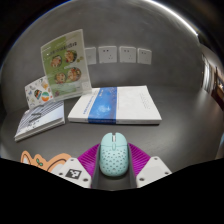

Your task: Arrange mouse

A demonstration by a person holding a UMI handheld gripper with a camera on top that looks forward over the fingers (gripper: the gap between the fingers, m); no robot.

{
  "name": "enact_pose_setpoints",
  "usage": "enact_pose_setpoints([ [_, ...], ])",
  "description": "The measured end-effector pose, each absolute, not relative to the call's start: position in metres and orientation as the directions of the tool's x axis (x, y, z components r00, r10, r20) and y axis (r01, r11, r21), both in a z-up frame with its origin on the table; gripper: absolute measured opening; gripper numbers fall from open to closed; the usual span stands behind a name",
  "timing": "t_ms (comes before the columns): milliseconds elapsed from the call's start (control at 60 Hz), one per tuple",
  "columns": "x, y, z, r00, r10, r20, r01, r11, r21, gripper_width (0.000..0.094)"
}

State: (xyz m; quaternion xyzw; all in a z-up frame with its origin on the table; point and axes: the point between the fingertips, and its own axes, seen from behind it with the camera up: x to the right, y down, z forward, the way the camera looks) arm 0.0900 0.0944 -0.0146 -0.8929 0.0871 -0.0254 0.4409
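Note:
A pale mint mouse (pixel 112 153) with a dotted shell sits between my gripper's (pixel 112 163) two fingers. The magenta pads (pixel 87 156) press against both its sides, so the gripper is shut on it. The mouse's front end points away from me, toward a white and blue book (pixel 113 104) that lies flat on the dark table (pixel 185 135) just beyond the fingers.
A booklet with faces on its cover (pixel 65 62) stands upright at the back left. A thin book (pixel 40 120) lies flat left of the white and blue book. Wall sockets (pixel 120 54) line the wall behind. An orange and white patterned thing (pixel 38 160) shows beside the left finger.

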Motion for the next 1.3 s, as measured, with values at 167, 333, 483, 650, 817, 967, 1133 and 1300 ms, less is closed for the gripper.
enact_pose_setpoints([
  [167, 0.089, 0.069, 0.044, 0.974, -0.228, 0.017, -0.107, -0.517, -0.849, 0.0399],
  [333, -0.011, 0.025, 0.123, 0.986, -0.162, 0.039, -0.028, -0.389, -0.921, 0.0396],
  [483, -0.086, 0.006, 0.072, 0.994, -0.104, 0.01, -0.038, -0.45, -0.892, 0.0394],
  [650, -0.11, -0.003, 0.002, 0.997, -0.071, 0.013, -0.029, -0.559, -0.829, 0.0395],
  [817, -0.113, -0.004, -0.008, 0.999, -0.046, 0.017, -0.013, -0.583, -0.812, 0.0507],
  [967, -0.113, -0.014, -0.002, 0.999, -0.017, -0.03, -0.035, -0.595, -0.803, 0.0859],
  [1133, -0.105, -0.052, 0.021, 0.99, 0.043, -0.131, -0.083, -0.576, -0.814, 0.0853],
  [1300, -0.046, -0.094, 0.017, 0.986, 0.072, -0.151, -0.083, -0.573, -0.815, 0.0852],
])
